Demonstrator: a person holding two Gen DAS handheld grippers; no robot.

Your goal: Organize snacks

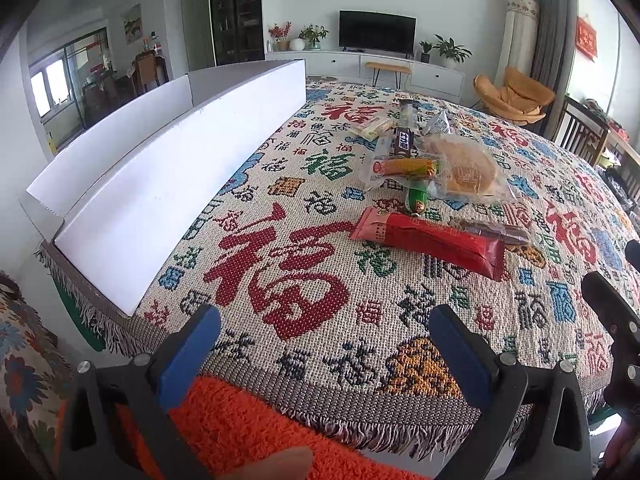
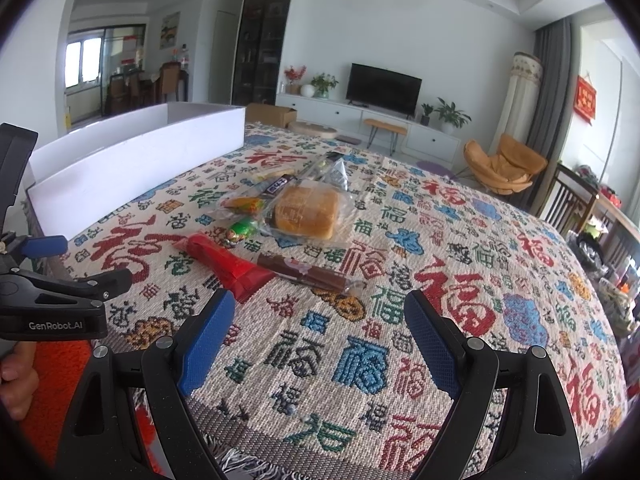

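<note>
The left hand-held gripper [image 1: 324,344] is open wide and holds nothing. Its blue pads [image 1: 188,356] hang just over the near edge of the worktop [image 1: 360,320], which wears a cloth full of red, green and blue signs. The right hand-held gripper [image 2: 320,340] is open wide too, and it is empty. It hangs over the near part of the cloth, a bit past the fringe.

The snacks lie in a small pile ahead of both hand-held grippers, well apart from them. Nearest is a long red pack [image 1: 432,242]. It lies flat, ahead and a little right of the left hand-held gripper, and ahead and left of the right one. A brown bar [image 2: 308,274] in clear wrap lies just beside the red pack, touching its side. Behind them sits a bun [image 2: 308,210] in a clear bag. A small green snack [image 1: 418,196] and a yellow and orange one [image 1: 404,168] lie beside the bun. Farther back there is a dark bar [image 1: 403,141], a pale yellow pack [image 1: 372,126] and some more that are too small to tell.

A long white box [image 1: 160,184] stands open on the far left side of the worktop, left of the pile. The views do not show inside it.

A hand [image 2: 16,380] shows at the left edge of the right view, under the other hand-held gripper.
</note>
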